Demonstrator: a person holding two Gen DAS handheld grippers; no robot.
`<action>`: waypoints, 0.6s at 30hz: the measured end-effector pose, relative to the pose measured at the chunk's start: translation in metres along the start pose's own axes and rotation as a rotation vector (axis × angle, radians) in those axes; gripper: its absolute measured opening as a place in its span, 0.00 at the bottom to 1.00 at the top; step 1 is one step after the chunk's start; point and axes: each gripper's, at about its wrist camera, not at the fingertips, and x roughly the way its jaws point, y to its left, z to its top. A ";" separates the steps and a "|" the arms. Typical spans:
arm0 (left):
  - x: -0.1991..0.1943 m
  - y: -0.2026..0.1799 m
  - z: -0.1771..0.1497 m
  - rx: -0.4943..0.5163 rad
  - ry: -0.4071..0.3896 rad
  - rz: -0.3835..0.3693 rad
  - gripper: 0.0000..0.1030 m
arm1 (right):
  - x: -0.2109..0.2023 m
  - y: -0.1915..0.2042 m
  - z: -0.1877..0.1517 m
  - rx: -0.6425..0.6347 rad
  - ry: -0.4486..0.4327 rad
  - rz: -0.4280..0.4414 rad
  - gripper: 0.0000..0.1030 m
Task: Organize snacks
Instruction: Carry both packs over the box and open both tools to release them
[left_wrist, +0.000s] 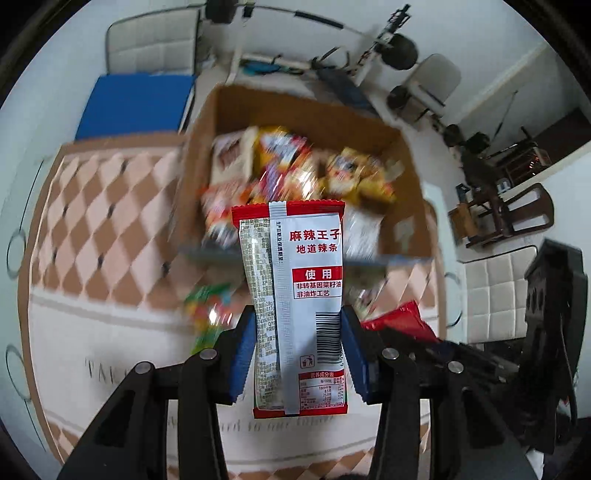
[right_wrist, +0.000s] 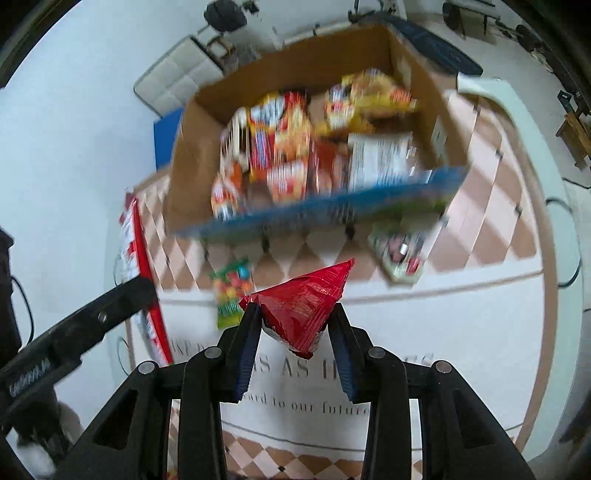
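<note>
My left gripper (left_wrist: 298, 325) is shut on a red and white snack packet (left_wrist: 295, 302) with printed text and a barcode, held upright above the table. My right gripper (right_wrist: 293, 321) is shut on a crumpled red foil packet (right_wrist: 301, 306); that red packet (left_wrist: 400, 321) also shows at the right in the left wrist view. Beyond both stands an open cardboard box (left_wrist: 207, 155) (right_wrist: 188, 166) filled with several snack packs. A green candy bag (right_wrist: 231, 291) (left_wrist: 207, 306) lies on the table in front of the box. The left gripper's arm (right_wrist: 85, 325) with its packet (right_wrist: 142, 273) shows at the left in the right wrist view.
The table carries a checked tablecloth (left_wrist: 96, 221) (right_wrist: 491, 221) with a white printed band. Another green packet (right_wrist: 400, 254) lies by the box's front right corner. A blue cushion (left_wrist: 133, 103), pale chairs (left_wrist: 151, 44) and dark wooden chairs (left_wrist: 506, 210) stand around the table.
</note>
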 end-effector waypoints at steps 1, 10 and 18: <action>0.003 -0.001 0.008 0.008 -0.003 -0.002 0.41 | -0.007 -0.001 0.010 0.004 -0.016 -0.002 0.39; 0.053 -0.020 0.094 0.075 0.050 0.076 0.41 | -0.022 -0.031 0.100 0.030 -0.103 -0.120 0.39; 0.123 -0.007 0.117 0.066 0.184 0.147 0.41 | 0.021 -0.051 0.142 0.017 -0.027 -0.244 0.39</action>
